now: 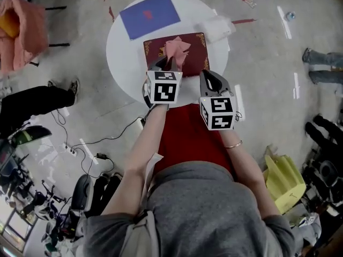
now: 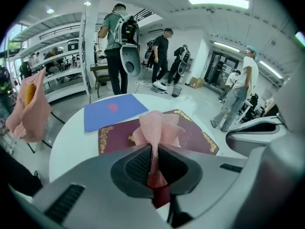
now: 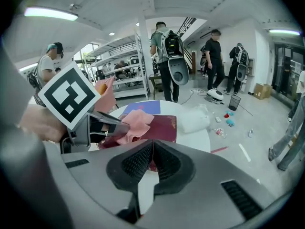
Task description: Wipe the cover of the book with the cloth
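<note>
L gripper point(image 2: 153, 148) is pinching cloth point(image 1: 177, 50) over near half of book point(image 1: 197, 50). R gripper point(image 3: 152, 143), jaws together & empty, is hovering by book's near-right corner. Should be lowering cloth flat, sweeping w/ light pressure.

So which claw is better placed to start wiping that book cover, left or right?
Left, most likely. The left claw is shut on the pink cloth, held over the maroon book. The right claw is shut with nothing in it, beside the book's near edge.
</note>
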`<action>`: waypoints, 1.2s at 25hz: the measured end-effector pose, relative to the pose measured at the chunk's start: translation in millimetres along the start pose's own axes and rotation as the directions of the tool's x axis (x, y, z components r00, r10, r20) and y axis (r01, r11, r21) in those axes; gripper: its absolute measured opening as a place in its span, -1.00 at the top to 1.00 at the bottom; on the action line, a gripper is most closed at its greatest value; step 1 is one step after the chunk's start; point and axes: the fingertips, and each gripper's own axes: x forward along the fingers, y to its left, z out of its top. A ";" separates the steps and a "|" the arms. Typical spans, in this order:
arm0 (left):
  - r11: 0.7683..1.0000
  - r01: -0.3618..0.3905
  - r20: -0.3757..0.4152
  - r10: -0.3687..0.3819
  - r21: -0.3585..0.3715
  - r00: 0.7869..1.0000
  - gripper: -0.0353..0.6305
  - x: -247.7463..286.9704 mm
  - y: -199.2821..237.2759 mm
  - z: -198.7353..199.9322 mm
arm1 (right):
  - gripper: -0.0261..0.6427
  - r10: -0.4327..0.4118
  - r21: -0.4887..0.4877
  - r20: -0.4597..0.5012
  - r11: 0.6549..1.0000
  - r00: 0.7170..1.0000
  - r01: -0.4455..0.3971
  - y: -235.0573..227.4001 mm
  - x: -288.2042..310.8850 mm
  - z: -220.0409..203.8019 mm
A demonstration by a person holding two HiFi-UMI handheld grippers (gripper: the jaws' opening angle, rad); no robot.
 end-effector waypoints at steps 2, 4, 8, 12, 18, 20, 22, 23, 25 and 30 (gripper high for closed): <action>0.999 -0.025 0.000 0.025 -0.026 1.000 0.79 -5.8 12.6 -5.5 | 0.83 0.022 -0.019 -0.004 1.000 1.000 -0.022 7.5 5.4 2.1; 0.998 -0.043 0.000 0.043 -0.054 0.999 0.79 -11.8 24.2 -11.8 | 0.83 0.043 -0.039 -0.009 0.998 0.999 -0.043 16.2 9.4 3.2; 0.992 -0.082 -0.001 0.083 -0.097 0.997 0.79 -22.3 47.3 -23.6 | 0.83 0.081 -0.071 -0.016 0.994 0.997 -0.082 34.1 17.8 5.6; 0.983 -0.123 0.000 0.125 -0.137 0.992 0.79 -33.6 66.3 -35.2 | 0.83 0.111 -0.098 -0.021 0.989 0.994 -0.112 47.9 21.5 8.4; 0.969 -0.175 -0.015 0.175 -0.173 0.984 0.79 -45.2 86.9 -50.5 | 0.83 0.131 -0.121 -0.010 0.984 0.991 -0.131 53.3 23.4 14.6; 0.964 -0.192 -0.022 0.191 -0.186 0.981 0.79 -49.4 93.7 -55.6 | 0.83 0.134 -0.124 -0.006 0.983 0.991 -0.134 53.8 23.1 16.0; 0.957 -0.208 -0.025 0.207 -0.200 0.978 0.79 -54.9 99.6 -58.1 | 0.83 0.137 -0.126 -0.004 0.983 0.991 -0.136 54.4 22.9 16.8; 0.955 -0.216 -0.025 0.216 -0.205 0.976 0.79 -57.9 101.9 -58.7 | 0.83 0.138 -0.127 -0.002 0.982 0.990 -0.137 54.9 22.7 16.6; 0.950 -0.231 -0.019 0.232 -0.211 0.973 0.79 -65.6 104.8 -58.0 | 0.83 0.139 -0.126 -0.001 0.982 0.990 -0.138 55.6 21.1 15.3; 0.949 -0.249 0.013 0.256 -0.192 0.967 0.79 -81.1 95.7 -47.5 | 0.83 0.137 -0.119 0.013 0.984 0.990 -0.135 47.2 8.7 11.0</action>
